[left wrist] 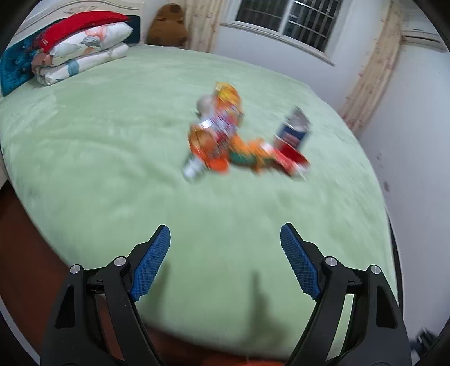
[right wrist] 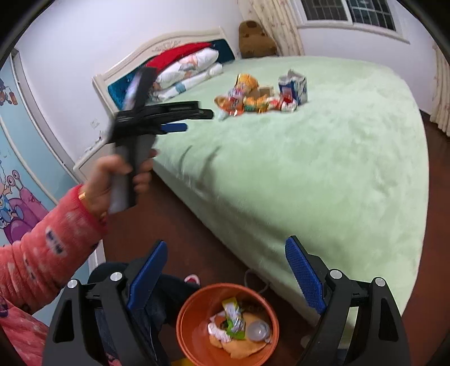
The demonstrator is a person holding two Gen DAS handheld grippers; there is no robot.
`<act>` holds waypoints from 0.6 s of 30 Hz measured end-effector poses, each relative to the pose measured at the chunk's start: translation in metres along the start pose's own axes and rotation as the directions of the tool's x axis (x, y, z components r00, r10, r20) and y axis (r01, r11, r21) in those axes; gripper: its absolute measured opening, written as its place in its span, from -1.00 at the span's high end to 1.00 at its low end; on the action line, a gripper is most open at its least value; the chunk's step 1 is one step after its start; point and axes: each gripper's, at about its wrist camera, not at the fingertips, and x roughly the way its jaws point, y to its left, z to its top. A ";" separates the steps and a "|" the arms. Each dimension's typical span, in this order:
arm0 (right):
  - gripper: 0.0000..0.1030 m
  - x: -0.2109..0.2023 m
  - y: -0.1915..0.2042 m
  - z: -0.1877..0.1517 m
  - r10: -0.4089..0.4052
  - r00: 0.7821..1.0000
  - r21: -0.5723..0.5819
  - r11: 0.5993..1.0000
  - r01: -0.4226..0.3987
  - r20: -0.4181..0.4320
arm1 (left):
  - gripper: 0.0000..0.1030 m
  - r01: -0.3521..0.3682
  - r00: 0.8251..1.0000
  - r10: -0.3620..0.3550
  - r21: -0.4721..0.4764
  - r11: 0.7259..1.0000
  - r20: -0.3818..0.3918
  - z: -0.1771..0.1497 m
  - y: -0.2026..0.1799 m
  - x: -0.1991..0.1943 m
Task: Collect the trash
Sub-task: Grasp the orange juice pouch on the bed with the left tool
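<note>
A pile of trash (left wrist: pixel 225 135) lies in the middle of the green bed: orange snack wrappers, a blue and white carton (left wrist: pixel 294 128) and a red wrapper, blurred in the left wrist view. The pile also shows in the right wrist view (right wrist: pixel 253 97). My left gripper (left wrist: pixel 225 239) is open and empty above the near part of the bed; it also shows in the right wrist view (right wrist: pixel 194 119), held in a hand. My right gripper (right wrist: pixel 226 253) is open and empty above an orange bin (right wrist: pixel 197 307) on the floor, which holds wrappers and a plastic cup.
The green bed (right wrist: pixel 323 169) fills most of both views. Folded quilts and pillows (left wrist: pixel 84 48) lie at the headboard, with a brown plush toy (left wrist: pixel 168 25) beside them. A curtain (left wrist: pixel 371 62) hangs at the right wall. The floor is dark wood (right wrist: pixel 168 225).
</note>
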 end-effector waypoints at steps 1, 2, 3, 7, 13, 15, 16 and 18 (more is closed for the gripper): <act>-0.63 -0.003 0.000 0.004 -0.004 1.000 -0.001 1.000 0.005 0.017 | -0.53 -0.011 1.000 0.011 -0.009 1.000 -0.003 0.012 0.003 0.011; -0.63 -0.006 0.000 0.009 -0.015 0.999 -0.002 1.000 0.015 0.040 | -0.53 -0.018 1.000 0.018 -0.014 1.000 -0.006 0.021 0.006 0.020; -0.63 -0.009 0.000 0.013 -0.026 0.998 -0.005 1.000 0.026 0.060 | -0.53 -0.020 1.000 0.020 -0.026 0.999 -0.009 0.032 0.010 0.032; -0.63 -0.018 -0.001 0.030 -0.049 0.990 -0.020 0.998 0.052 0.130 | -0.53 -0.013 0.999 0.011 -0.054 0.998 -0.040 0.059 0.017 0.071; -0.63 -0.008 -0.008 0.040 -0.055 0.989 -0.028 0.998 0.060 0.137 | -0.51 -0.038 0.998 0.037 -0.034 0.999 -0.042 0.081 0.012 0.105; -0.63 -0.003 -0.010 0.039 -0.061 0.990 -0.030 0.997 0.066 0.127 | -0.30 -0.026 0.999 0.024 -0.052 0.998 -0.032 0.086 0.012 0.108; -0.63 -0.001 -0.011 0.040 -0.065 0.990 -0.028 0.997 0.069 0.122 | -0.06 -0.013 1.000 0.011 -0.057 0.998 -0.030 0.087 0.011 0.110; -0.63 0.004 -0.015 0.040 -0.068 0.991 -0.019 0.997 0.070 0.116 | -0.05 -0.020 0.999 0.018 -0.047 0.999 -0.029 0.088 0.008 0.107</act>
